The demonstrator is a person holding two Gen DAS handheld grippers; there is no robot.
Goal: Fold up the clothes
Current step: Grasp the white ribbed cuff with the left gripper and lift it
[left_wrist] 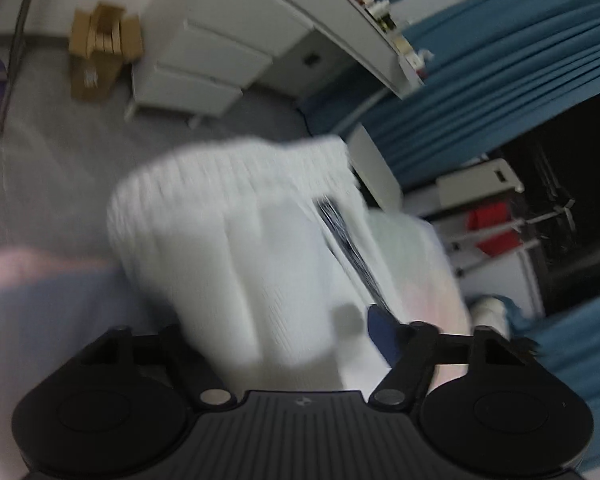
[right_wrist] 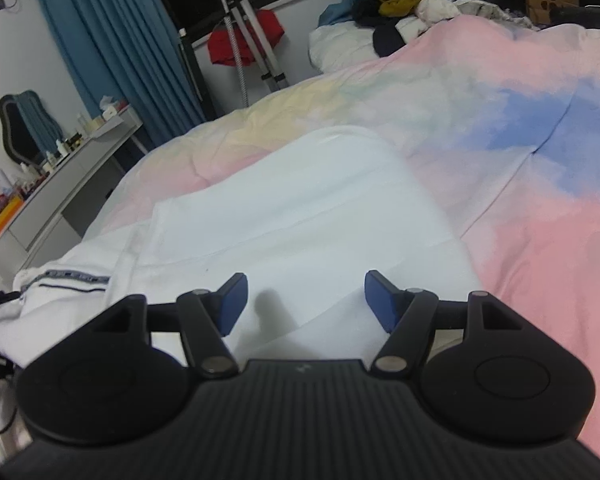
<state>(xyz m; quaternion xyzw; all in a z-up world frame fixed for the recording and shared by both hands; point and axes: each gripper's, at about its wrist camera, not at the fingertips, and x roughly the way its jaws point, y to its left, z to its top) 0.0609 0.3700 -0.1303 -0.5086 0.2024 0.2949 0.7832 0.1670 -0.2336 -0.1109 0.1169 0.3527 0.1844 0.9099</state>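
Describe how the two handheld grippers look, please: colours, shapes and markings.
Both grippers, left gripper and right gripper, share one design: a black ribbed body with a small pale logo, two rounded black lobes, black linkage arms with silver rivets, and blue finger pads. No cables or sleeves show.

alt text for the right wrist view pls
The open right gripper hovers over a white garment spread on a pastel pink, blue and yellow duvet, jaws empty. A pile of clothes sits at the bed's far end.
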